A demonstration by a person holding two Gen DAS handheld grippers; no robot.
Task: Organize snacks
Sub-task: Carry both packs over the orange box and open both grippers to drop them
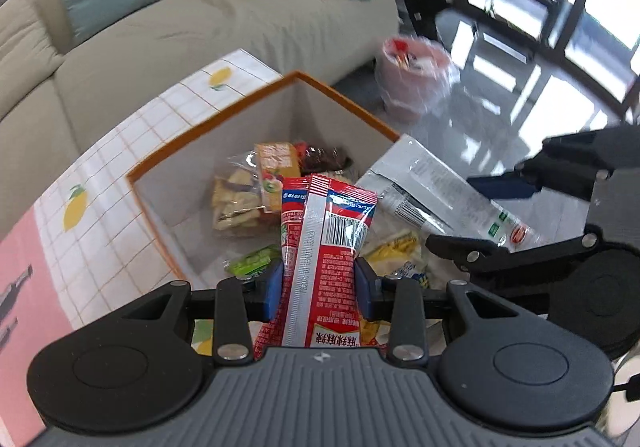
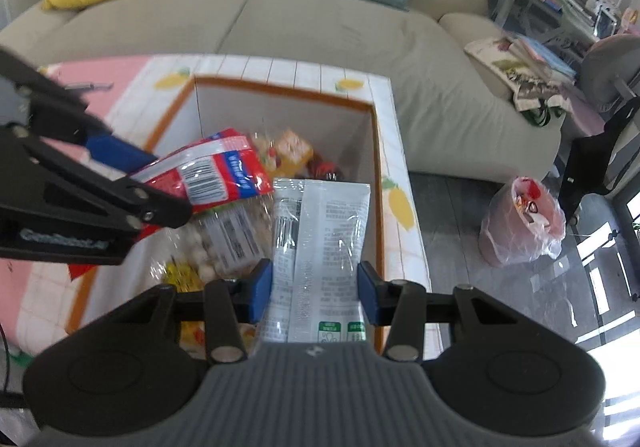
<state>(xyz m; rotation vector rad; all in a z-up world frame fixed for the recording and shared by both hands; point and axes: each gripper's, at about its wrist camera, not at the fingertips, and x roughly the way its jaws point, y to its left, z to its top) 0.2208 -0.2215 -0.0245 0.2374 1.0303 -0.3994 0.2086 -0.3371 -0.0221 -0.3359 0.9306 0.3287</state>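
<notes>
My left gripper [image 1: 320,283] is shut on a red snack packet [image 1: 324,231] with a barcode, held above the open orange-rimmed box [image 1: 208,127]. My right gripper [image 2: 314,287] is shut on a white-grey snack packet [image 2: 320,231], also above the box [image 2: 280,89]. Each gripper shows in the other's view: the right one [image 1: 500,215] with the white packet [image 1: 432,183], the left one [image 2: 132,183] with the red packet [image 2: 216,171]. Several snack packs [image 1: 256,187] lie inside the box.
The box sits on a table with a lemon-print tile cloth [image 1: 116,183] and a pink mat [image 2: 96,75]. A beige sofa [image 2: 320,19] stands behind. A pink lined bin [image 2: 524,223] stands on the glossy floor to the right.
</notes>
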